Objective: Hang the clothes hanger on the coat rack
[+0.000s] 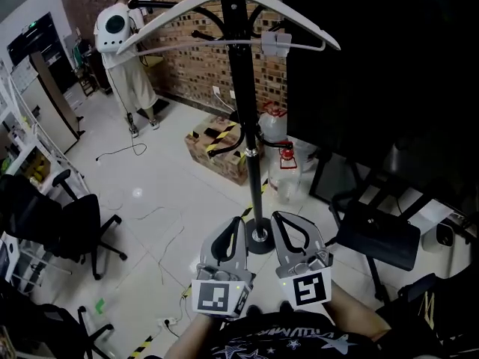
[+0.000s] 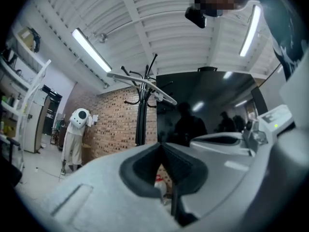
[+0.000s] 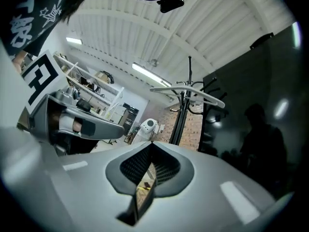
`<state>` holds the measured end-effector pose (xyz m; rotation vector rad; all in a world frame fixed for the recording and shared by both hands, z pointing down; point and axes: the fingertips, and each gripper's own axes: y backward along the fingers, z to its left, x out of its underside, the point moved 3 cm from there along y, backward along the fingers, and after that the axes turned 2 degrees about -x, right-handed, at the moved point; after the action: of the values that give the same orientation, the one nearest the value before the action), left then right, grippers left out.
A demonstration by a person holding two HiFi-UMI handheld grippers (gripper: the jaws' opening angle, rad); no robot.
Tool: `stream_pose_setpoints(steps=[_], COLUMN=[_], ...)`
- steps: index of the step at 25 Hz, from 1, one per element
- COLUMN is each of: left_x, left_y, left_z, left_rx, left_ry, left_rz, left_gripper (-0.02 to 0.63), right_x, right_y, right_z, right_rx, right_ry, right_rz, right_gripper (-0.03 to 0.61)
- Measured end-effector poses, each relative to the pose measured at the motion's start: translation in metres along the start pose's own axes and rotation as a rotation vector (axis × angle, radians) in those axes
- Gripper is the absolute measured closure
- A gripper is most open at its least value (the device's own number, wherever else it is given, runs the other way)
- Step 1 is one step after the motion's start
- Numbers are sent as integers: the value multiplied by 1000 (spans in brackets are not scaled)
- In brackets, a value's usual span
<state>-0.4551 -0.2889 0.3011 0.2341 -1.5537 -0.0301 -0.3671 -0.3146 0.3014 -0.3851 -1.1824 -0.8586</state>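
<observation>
Against the brick wall [image 1: 187, 66], left of centre in the head view, sits a cardboard box [image 1: 217, 149] banded with yellow-and-black striped tape; it is shut, so its contents do not show. Just right of it stand clear plastic bottles [image 1: 285, 176], one with a red top, and what they hold cannot be told. The clothes hanger [image 1: 224, 6] is at the top of the frame, hanging on the coat rack [image 1: 243, 111] among its curved black hooks. The hanger is smooth white plastic with arched shoulders, and a pale clip rides on the thin bar beneath. The rack is a slim black pole rising from a round base on the pale tiled floor [image 1: 150, 193]. At the lower centre, the left gripper [image 1: 239, 221] and the right gripper [image 1: 278, 216] lie side by side, both grey and loop-shaped, with marker cubes behind. The left gripper's fingers [image 2: 183, 166] meet at the tips with nothing between them. The right gripper's fingers [image 3: 166, 166], lined with dark dimpled pads, are likewise pressed together and empty. Black office chairs [image 1: 75, 226] stand at the lower left.
</observation>
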Motion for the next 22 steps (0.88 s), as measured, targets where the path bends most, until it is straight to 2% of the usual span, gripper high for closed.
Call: stream_pose_setpoints(steps=[4,8,13,22], left_x=[17,22,17,20], left_y=[-9,-14,-21,-24], left_z=[-4,-3,-2,2], left_rx=[5,-12,-25,-34], left_ry=[23,50,53,67], left_rz=[33,52,55,79], left_gripper=[609,609,609,609], right_x=[26,35,43,43], right_y=[2,-2,-8,-15], right_z=[11,10,3,-1], right_rx=[-31,-45,-41,-56], right_ry=[-62,-98,-85,-99], right_rz=[42,67,104,102], right_gripper=[572,572,572,572])
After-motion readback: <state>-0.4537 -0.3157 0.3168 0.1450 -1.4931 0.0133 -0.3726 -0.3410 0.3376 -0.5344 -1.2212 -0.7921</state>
